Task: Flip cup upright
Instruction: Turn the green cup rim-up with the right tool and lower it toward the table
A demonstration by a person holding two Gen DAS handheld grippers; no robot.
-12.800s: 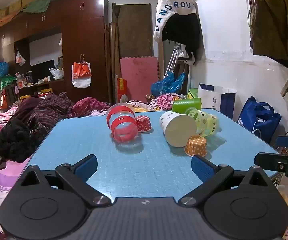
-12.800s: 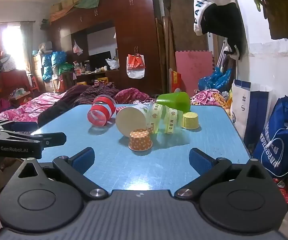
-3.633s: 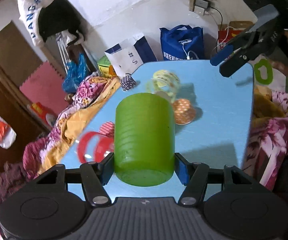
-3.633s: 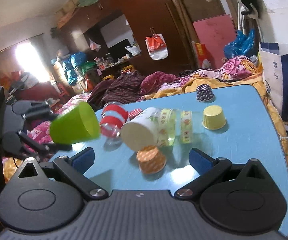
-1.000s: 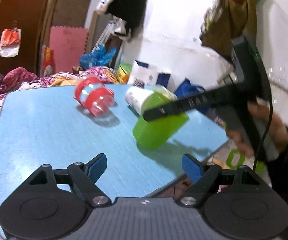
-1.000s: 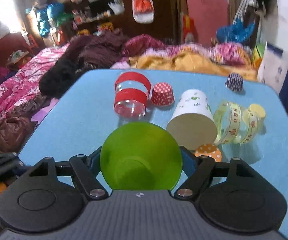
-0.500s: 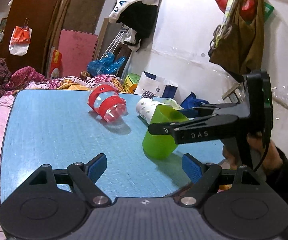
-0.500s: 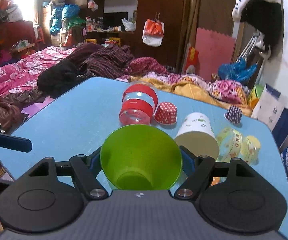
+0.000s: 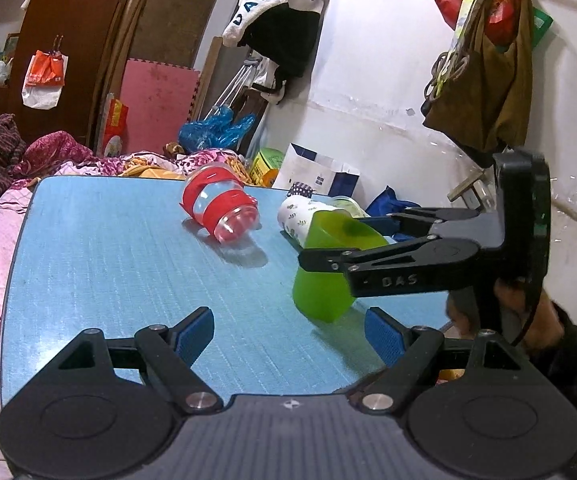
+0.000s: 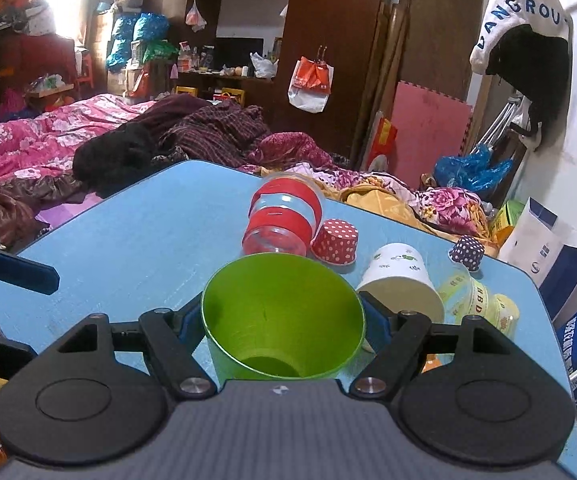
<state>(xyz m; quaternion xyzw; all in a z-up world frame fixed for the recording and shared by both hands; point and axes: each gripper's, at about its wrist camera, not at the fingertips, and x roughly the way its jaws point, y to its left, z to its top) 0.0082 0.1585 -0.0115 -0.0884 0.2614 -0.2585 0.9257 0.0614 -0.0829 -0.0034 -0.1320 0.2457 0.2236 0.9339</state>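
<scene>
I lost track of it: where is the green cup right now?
The green cup sits mouth-up between the right gripper fingers near the blue table's front edge, just before the white paper cup.

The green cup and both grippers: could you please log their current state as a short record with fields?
held object: green cup, mouth up, slightly tilted, base at the blue table
holder: right gripper, shut on the cup's sides near the rim
left gripper: open, holds nothing, apart from the cup
lying on their sides: red-banded clear cup, white paper cup
</scene>
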